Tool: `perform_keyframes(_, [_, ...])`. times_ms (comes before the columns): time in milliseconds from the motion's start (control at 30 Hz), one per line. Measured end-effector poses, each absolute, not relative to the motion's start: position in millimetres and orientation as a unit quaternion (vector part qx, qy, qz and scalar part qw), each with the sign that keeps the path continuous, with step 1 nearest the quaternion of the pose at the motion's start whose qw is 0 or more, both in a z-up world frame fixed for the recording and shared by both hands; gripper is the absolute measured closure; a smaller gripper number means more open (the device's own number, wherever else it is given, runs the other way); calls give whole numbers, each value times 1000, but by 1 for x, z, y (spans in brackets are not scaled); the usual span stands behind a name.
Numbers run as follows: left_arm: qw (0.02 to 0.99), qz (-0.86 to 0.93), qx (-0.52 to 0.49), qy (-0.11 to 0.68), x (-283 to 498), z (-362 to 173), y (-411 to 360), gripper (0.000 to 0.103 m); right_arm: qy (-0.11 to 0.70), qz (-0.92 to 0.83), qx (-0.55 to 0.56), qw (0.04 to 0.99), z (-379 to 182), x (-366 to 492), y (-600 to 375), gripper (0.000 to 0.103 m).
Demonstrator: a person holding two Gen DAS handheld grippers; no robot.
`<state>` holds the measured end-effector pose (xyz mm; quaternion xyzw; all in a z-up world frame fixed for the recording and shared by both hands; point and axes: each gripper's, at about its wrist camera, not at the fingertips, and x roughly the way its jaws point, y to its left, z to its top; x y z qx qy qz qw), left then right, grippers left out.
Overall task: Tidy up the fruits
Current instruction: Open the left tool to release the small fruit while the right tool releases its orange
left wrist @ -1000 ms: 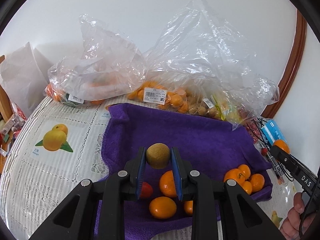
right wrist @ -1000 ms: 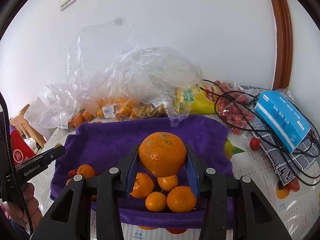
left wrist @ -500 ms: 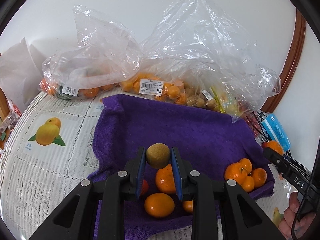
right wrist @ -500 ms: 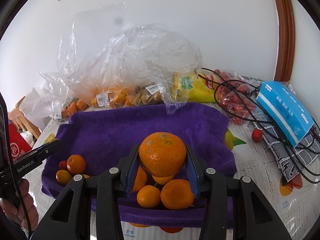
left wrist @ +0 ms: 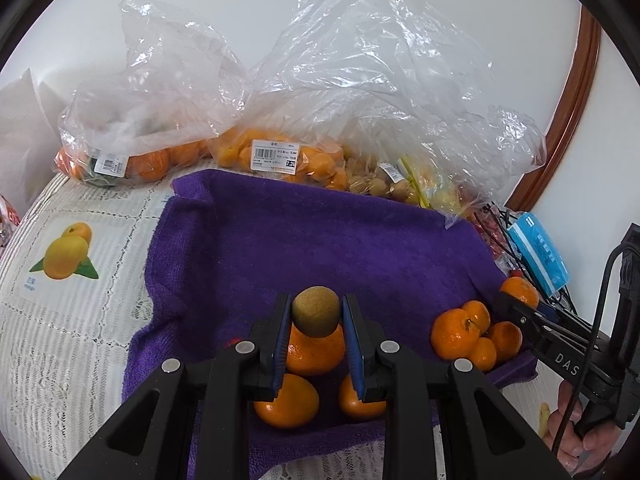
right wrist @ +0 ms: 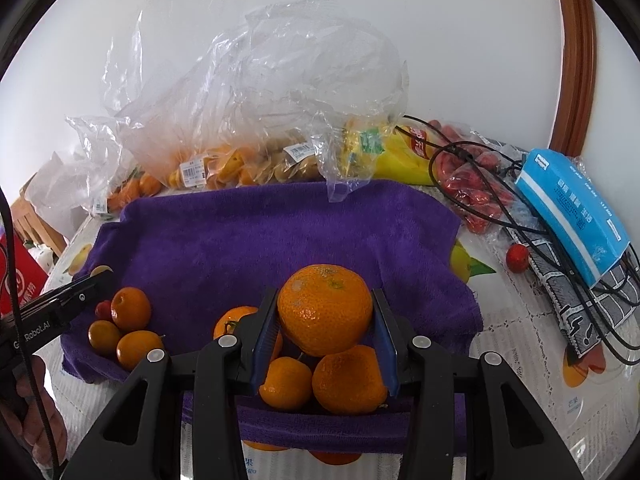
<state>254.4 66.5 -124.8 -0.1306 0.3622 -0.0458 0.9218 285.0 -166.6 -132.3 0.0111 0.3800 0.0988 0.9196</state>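
A purple towel (left wrist: 320, 240) (right wrist: 280, 236) lies on the table. My left gripper (left wrist: 316, 318) is shut on a small brown-green kiwi (left wrist: 316, 317), held above a few oranges (left wrist: 314, 354) at the towel's near left edge. My right gripper (right wrist: 325, 314) is shut on a large orange (right wrist: 325, 308), held above a group of mandarins (right wrist: 348, 380) at the towel's near right edge. The mandarin group also shows in the left wrist view (left wrist: 476, 332), with my right gripper beside it. The left pile shows in the right wrist view (right wrist: 128, 328).
Clear plastic bags of oranges and other fruit (left wrist: 276, 156) (right wrist: 224, 168) line the wall behind the towel. A blue tissue pack (right wrist: 572, 216), black cables (right wrist: 520, 208), bagged red fruit (right wrist: 476, 188) and a loose red fruit (right wrist: 517, 257) lie to the right.
Both grippers have moved forward and lower over the towel, each still holding its fruit. The piles below look closer and larger.
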Motion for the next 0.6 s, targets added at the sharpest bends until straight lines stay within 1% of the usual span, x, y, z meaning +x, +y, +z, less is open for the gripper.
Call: perform_keyframes(600, [920, -53, -125, 369, 257, -132, 61, 79, 396, 95, -12, 913, -144, 288, -158, 59])
